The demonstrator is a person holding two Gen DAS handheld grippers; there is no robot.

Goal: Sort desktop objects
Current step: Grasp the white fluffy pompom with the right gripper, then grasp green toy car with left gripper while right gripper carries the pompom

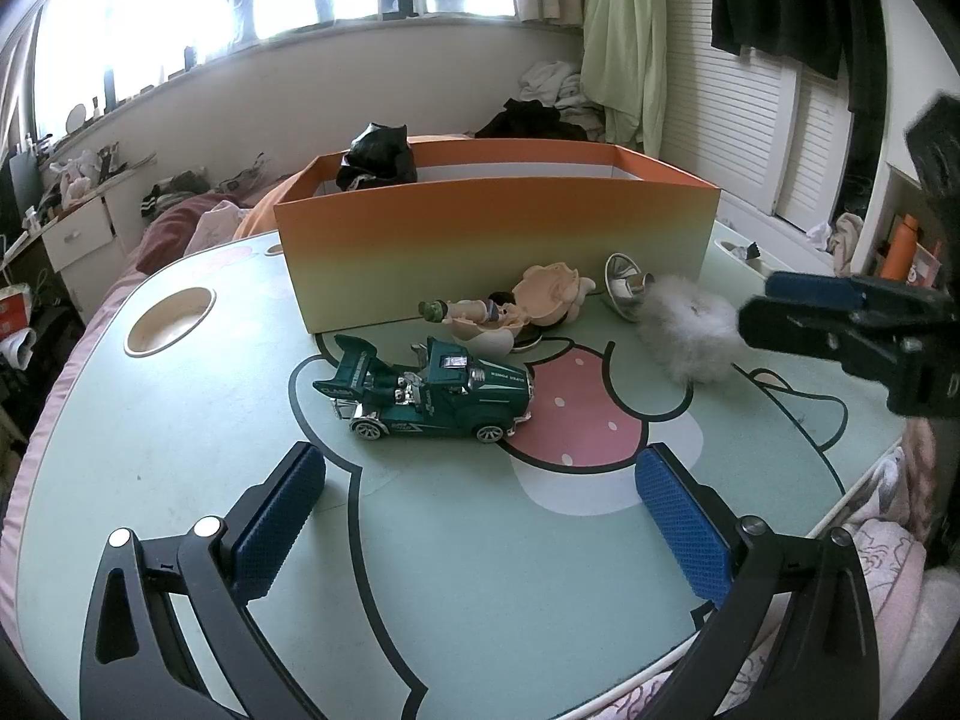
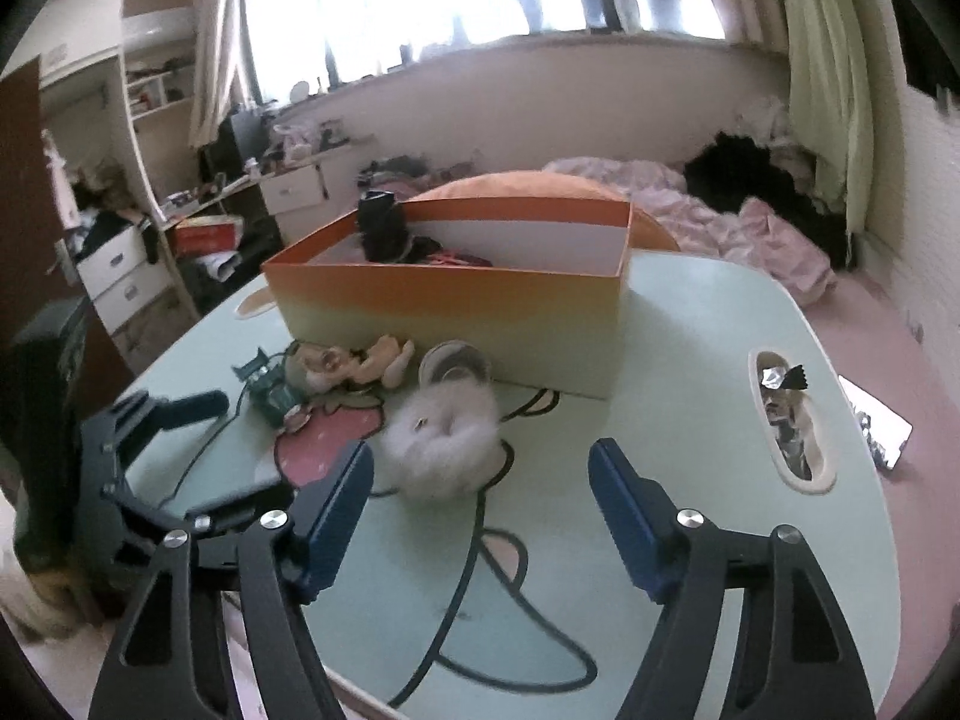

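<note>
the left gripper (image 1: 480,522) hovered with its jaws spread wide and empty, above the table (image 1: 180,450) just short of the green toy car (image 1: 423,390). the right gripper (image 2: 480,498) stood parted and empty just behind the white fluffy ball (image 2: 441,441). a doll figure (image 1: 516,306) and a silver cup (image 1: 624,288) lay against the orange box (image 1: 498,240).

One orange-to-yellow cardboard box (image 1: 498,240), open-topped; one dark green die-cast toy car (image 1: 429,390); one peach-coloured plastic doll figure (image 1: 516,306), lying down; one white fluffy fur pompom (image 1: 690,330); one shiny silver metal cup-shaped piece (image 1: 621,282); one crumpled black item (image 1: 378,159) inside the box; one mint-green tabletop with cartoon print (image 1: 180,432), with two cut-out recesses.
</note>
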